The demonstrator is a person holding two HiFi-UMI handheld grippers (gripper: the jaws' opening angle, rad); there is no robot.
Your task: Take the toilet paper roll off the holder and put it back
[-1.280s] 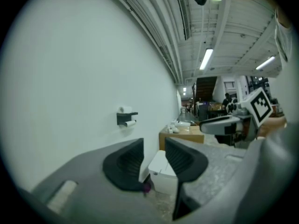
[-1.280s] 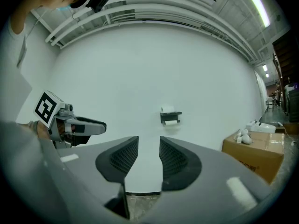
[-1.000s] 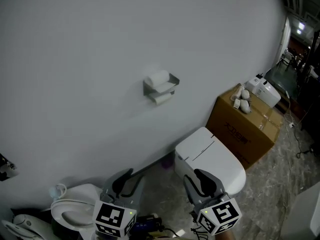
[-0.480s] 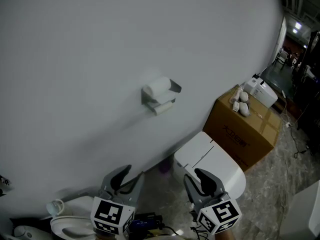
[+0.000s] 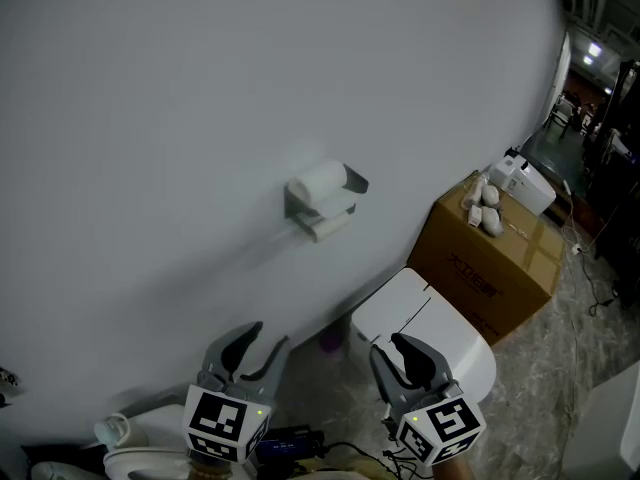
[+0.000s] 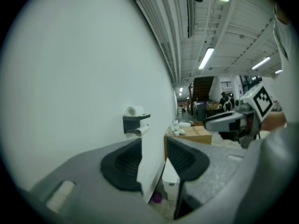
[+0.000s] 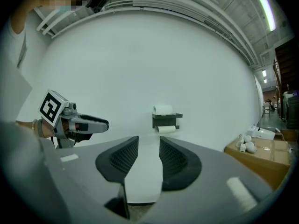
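1. A plain white wall point(image 5: 200, 88) fills most of the head view. It is bare on every side of the holder.
2. Marbled floor point(image 5: 560, 368) runs along the wall's foot toward a dim open area at the far right.
3. A closed cardboard box point(image 5: 490, 263) stands on the floor against the wall. Some small white objects point(image 5: 483, 206) and a white appliance point(image 5: 525, 183) lie on its lid.
4. A white toilet tank point(image 5: 430, 328) sits just beside the box, on the side nearer the grippers.
5. The dark grey holder point(image 5: 296, 200) is fixed to the wall, well above the tank and to its left.
6. The toilet paper roll point(image 5: 318, 180) lies on its side on the holder's top shelf. A second roll point(image 5: 330, 225) hangs under that shelf.
7. The left gripper point(image 5: 268, 336) is low in the head view and well apart from the holder. Its jaws have just been opening and stand apart with nothing between them.
8. The right gripper point(image 5: 400, 353) is in front of the tank. Its jaws are also apart and empty, and in its own view the holder shows between them, far off.
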